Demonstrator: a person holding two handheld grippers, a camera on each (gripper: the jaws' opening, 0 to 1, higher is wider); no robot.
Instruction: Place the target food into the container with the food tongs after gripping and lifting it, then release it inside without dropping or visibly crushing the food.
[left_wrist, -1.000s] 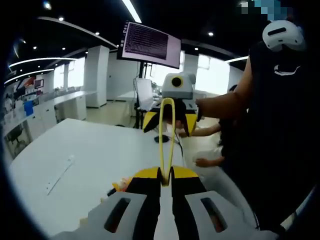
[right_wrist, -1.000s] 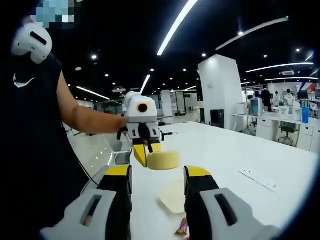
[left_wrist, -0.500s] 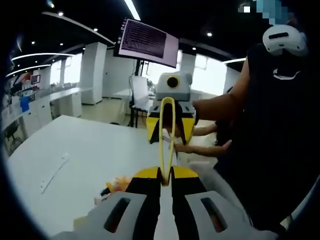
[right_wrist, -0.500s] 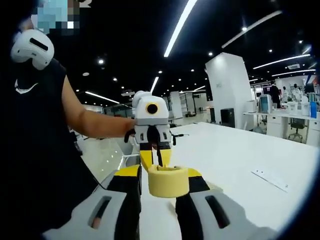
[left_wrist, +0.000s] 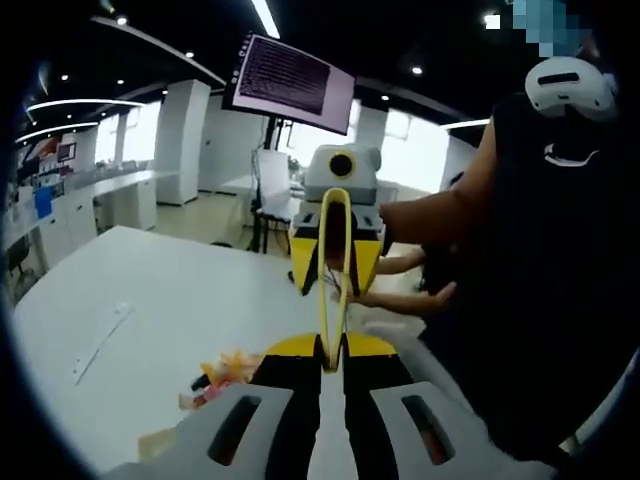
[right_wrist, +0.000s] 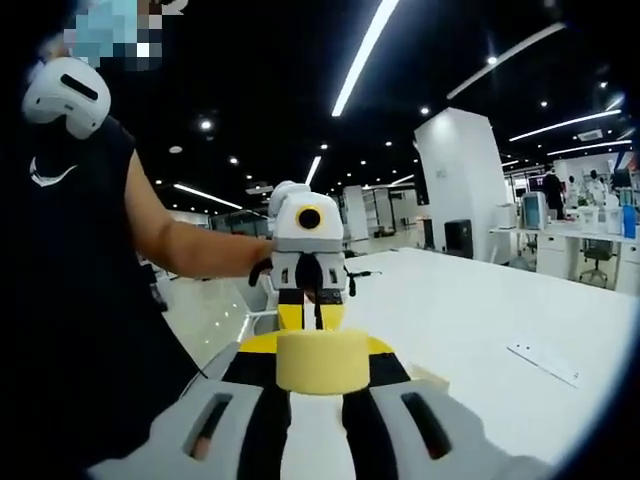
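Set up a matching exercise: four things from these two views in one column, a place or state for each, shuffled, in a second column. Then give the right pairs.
Things:
1. yellow food tongs
2. yellow round sponge-like piece
3. dark monitor with text
4. white power strip

Places or states:
A. lying flat on the white table
B. clamped in the left gripper
C. mounted high on a stand
D. held between the jaws of the right gripper

Pairs: 1-B, 2-D, 3-C, 4-A
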